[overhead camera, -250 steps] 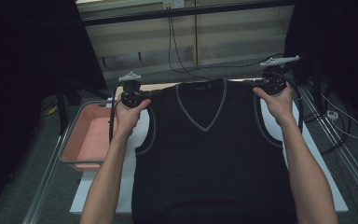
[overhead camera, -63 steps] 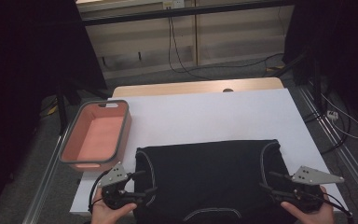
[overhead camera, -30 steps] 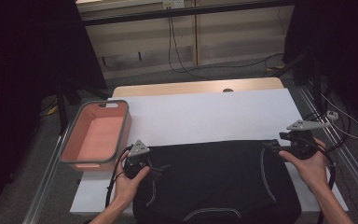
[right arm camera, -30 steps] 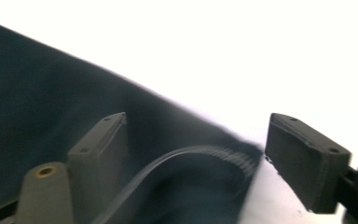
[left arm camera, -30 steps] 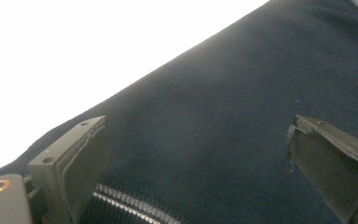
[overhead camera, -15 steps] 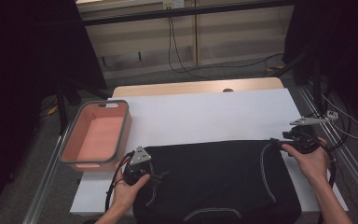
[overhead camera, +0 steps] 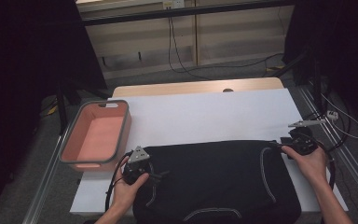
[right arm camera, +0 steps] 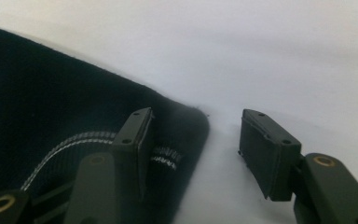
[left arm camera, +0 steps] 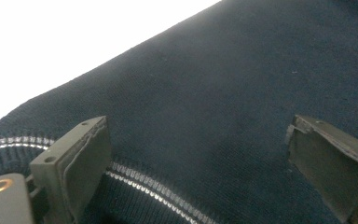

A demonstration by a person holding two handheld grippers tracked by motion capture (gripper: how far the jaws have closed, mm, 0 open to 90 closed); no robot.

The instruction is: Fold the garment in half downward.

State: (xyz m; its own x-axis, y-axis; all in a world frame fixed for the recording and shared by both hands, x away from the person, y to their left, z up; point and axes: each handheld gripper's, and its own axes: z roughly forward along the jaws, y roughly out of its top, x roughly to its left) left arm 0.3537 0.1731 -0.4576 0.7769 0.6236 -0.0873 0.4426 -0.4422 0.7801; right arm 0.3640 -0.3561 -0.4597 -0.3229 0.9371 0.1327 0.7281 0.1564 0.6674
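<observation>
A black knitted vest (overhead camera: pixel 214 177) with pale striped trim lies folded on the white table sheet (overhead camera: pixel 205 112), near the front edge. My left gripper (overhead camera: pixel 157 176) rests over its left side, by the striped armhole. In the left gripper view the gripper (left arm camera: pixel 196 126) is open wide over the dark knit (left arm camera: pixel 214 70). My right gripper (overhead camera: pixel 282 145) is at the vest's far right corner. Its jaws have just been closing and stand half apart (right arm camera: pixel 196 116). One jaw lies over the cloth corner (right arm camera: pixel 51 93), the other over bare sheet, and neither pad presses on the cloth.
A pink bin (overhead camera: pixel 95 135) with a grey rim stands at the table's left edge. Bare white sheet stretches behind the vest. Cables hang off the right side (overhead camera: pixel 340 126), and metal rails run along both sides of the table.
The vest, earlier spread at full length, now lies folded in half. Over the last second the right gripper sank onto the far right corner and its jaws narrowed. The left hand stayed put.
</observation>
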